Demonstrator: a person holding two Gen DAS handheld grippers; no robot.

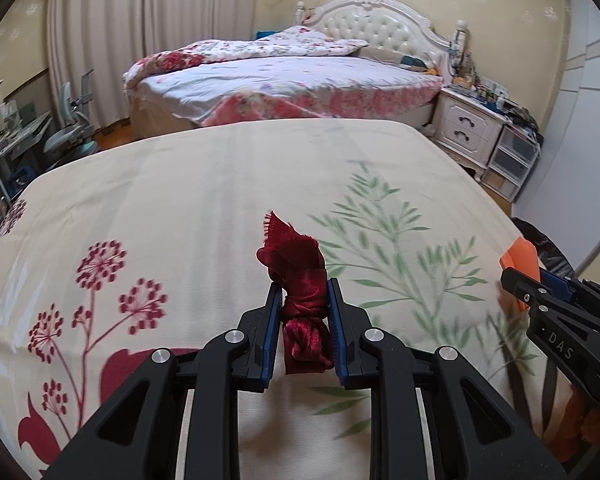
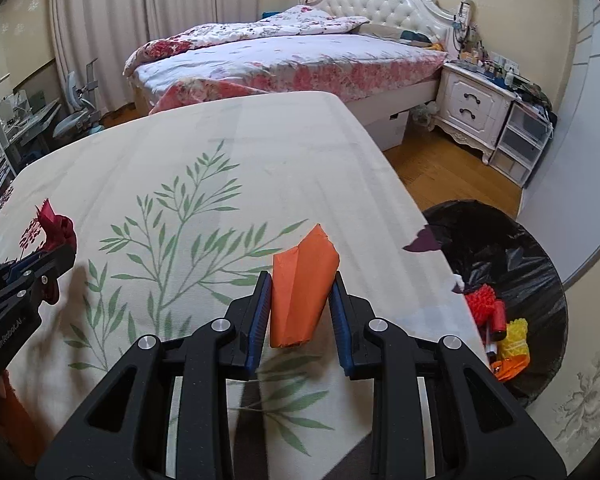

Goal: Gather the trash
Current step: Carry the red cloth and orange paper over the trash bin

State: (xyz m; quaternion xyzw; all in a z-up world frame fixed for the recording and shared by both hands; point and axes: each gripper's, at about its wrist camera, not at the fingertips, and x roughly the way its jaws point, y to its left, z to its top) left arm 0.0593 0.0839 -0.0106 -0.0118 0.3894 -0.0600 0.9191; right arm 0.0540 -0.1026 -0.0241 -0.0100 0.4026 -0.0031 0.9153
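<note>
My left gripper (image 1: pixel 304 292) is shut on a knotted dark red cloth scrap (image 1: pixel 300 280) and holds it above the floral tablecloth (image 1: pixel 180 200). My right gripper (image 2: pixel 300 284) is shut on a folded orange paper (image 2: pixel 302 284) above the table's right part. Each gripper shows in the other view: the right gripper (image 1: pixel 516 276) at the right edge with the orange paper (image 1: pixel 520 256), the left gripper (image 2: pixel 66 250) at the left edge with the red cloth (image 2: pixel 56 226). A bin with a black liner (image 2: pixel 512 264) stands on the floor at the table's right, holding red, yellow and orange trash (image 2: pixel 500 328).
A bed (image 1: pixel 284 76) with floral bedding stands behind the table. A white nightstand (image 2: pixel 476 108) and plastic drawers (image 2: pixel 524 140) are at the back right. A desk and chair (image 1: pixel 64 128) are at the left by the curtain. Wooden floor (image 2: pixel 440 168) lies between table and nightstand.
</note>
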